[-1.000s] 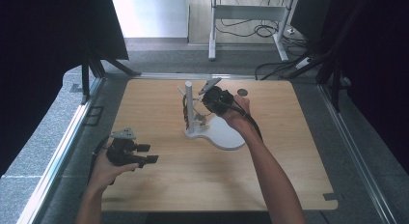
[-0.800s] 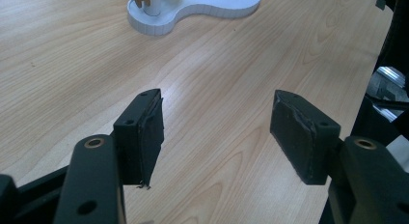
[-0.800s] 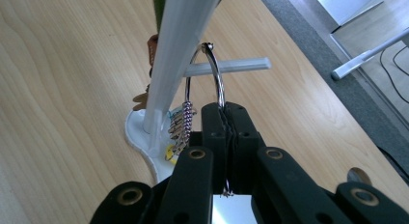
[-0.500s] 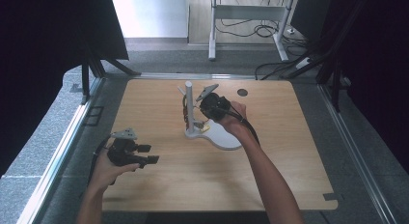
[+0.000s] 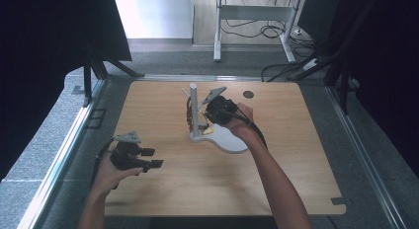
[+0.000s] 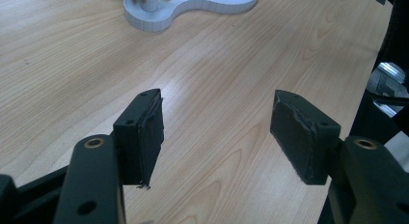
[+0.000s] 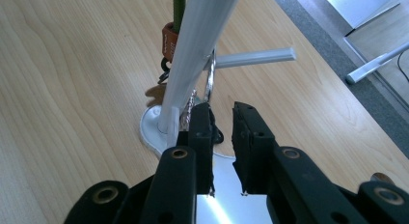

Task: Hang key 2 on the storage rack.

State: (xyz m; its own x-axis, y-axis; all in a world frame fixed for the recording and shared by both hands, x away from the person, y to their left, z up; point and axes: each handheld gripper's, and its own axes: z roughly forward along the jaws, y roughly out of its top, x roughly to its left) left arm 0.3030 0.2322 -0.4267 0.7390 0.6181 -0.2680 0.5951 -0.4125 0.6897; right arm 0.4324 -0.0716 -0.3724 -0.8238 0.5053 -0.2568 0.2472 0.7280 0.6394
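Just ahead of right gripper jaws: stand pole w/ chain hanging off its side peg, so jaws come in low beside pole, prob. to pinch chain. Jaws nearly closed, narrow gap, nothing clearly held. Left gripper jaws wide open, empty, parked over bare table, stand base well ahead, out of the way.

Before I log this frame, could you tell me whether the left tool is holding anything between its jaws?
No, the left tool stands wide open, with only the bare light wooden table visible between its black jaws.
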